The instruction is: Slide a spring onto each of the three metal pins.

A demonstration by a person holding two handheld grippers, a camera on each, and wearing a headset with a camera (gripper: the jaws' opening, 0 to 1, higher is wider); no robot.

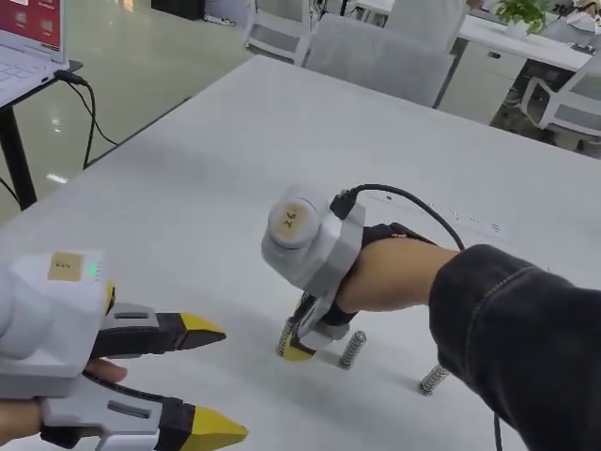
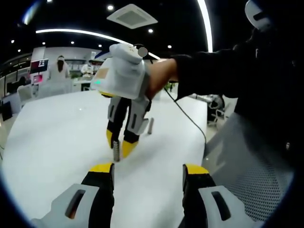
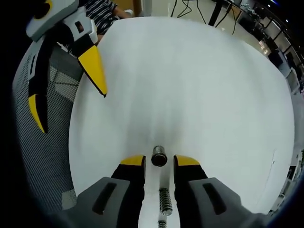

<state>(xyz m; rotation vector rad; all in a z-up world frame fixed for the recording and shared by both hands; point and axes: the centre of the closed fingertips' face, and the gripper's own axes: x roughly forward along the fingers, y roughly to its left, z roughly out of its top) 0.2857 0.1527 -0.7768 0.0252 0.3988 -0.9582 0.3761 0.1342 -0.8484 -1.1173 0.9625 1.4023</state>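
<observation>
seating of the last coiled steel spring (image 3: 164,199) on a slim metal pin (image 3: 158,156) is judged in hand, the pin straddled narrowly by the right gripper (image 3: 159,161) (clamping cannot be told), the left gripper (image 1: 214,381) held wide; a clean upward release is called for.

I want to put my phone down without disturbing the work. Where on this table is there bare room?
Bare: the wide far half of the table, between the right gripper and the chairs, and the strip between it and the left gripper. Crowded: the near right, where three spring-wrapped pins stand in a row by the right gripper and sleeve.
</observation>
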